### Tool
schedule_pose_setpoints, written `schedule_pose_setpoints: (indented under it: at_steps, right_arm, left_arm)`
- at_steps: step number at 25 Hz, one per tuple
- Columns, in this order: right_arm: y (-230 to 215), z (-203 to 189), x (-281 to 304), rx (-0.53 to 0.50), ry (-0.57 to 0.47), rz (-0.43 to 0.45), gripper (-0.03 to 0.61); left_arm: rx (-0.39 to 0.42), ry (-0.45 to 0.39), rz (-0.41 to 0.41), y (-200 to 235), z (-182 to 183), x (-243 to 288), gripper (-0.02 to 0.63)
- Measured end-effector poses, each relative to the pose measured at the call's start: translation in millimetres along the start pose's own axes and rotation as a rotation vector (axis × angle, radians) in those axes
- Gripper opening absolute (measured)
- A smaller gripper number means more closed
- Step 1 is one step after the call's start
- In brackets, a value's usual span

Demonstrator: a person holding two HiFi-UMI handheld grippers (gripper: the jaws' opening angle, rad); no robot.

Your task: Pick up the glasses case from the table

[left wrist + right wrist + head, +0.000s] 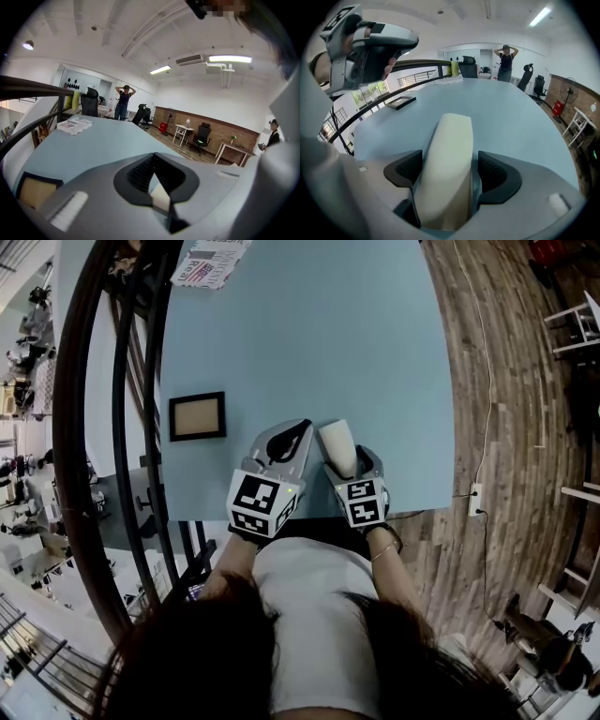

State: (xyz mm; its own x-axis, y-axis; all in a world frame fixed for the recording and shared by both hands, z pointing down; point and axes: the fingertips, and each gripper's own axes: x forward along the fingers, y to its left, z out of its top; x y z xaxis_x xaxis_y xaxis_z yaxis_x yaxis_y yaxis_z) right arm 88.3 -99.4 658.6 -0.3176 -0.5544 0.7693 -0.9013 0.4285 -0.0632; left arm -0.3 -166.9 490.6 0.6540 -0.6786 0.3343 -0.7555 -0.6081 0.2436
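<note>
Pale blue desk (375, 352), mostly bare; dark curved railing (89, 427) runs along its left side. Both claws sit low over the near edge, close to the person's body and side by side, the left a little further in. Right claw (446, 171) is clamped on the case (337, 442): pads press its two long sides near the rear, so most of the cream shell sticks out ahead of the jaws, pointing across the desk. Gripping across the narrow width suits the jaw span and keeps the shell from rolling. Case looks raised off the surface, though no view shows the gap under it plainly. Pick-up judged done or nearly so. Left claw (153, 157) has its jaws drawn together at the tips, nothing between them; it is parked beside the right, likely just out of the way. A small dark-framed panel (197, 416) lies flat to the left, well apart. Stack of printed sheets (211, 263) at the far edge, untouched.
</note>
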Motion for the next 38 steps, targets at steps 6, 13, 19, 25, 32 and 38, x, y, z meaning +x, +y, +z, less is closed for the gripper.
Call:
schedule_pose_setpoints:
  at_steps: [6,13,19,25,32,38]
  right_arm:
    - [0.2,-5.3,0.0,0.003,0.017,-0.006,0.365]
    - [-1.8,-3.6,0.0,0.006,-0.001,-0.017,0.36]
    - [-5.4,3.3,-4.9,0.016,0.006,-0.011,0.307]
    - [-7.3,6.1,-4.6,0.036,-0.012,-0.001,0.304]
    - [-16.3,26.8,-5.2,0.037,-0.056,-0.014,0.302]
    - [-24.3,48.7,-12.0,0.033,-0.104,-0.027,0.302]
  left_arm:
    - [-0.008,-0.002,0.002,1.2,-1.2,-0.7,0.057]
    - [-0.01,0.0,0.004,4.7,-2.1,-0.8,0.058]
    - [-0.016,0.004,0.013,8.4,-1.2,-0.7,0.057]
    - [-0.016,0.004,0.019,11.0,-0.6,-0.3,0.058]
    - [-0.017,0.0,0.036,17.4,1.6,-0.5,0.058]
    - [-0.015,-0.014,0.055,21.1,7.7,-3.9,0.058]
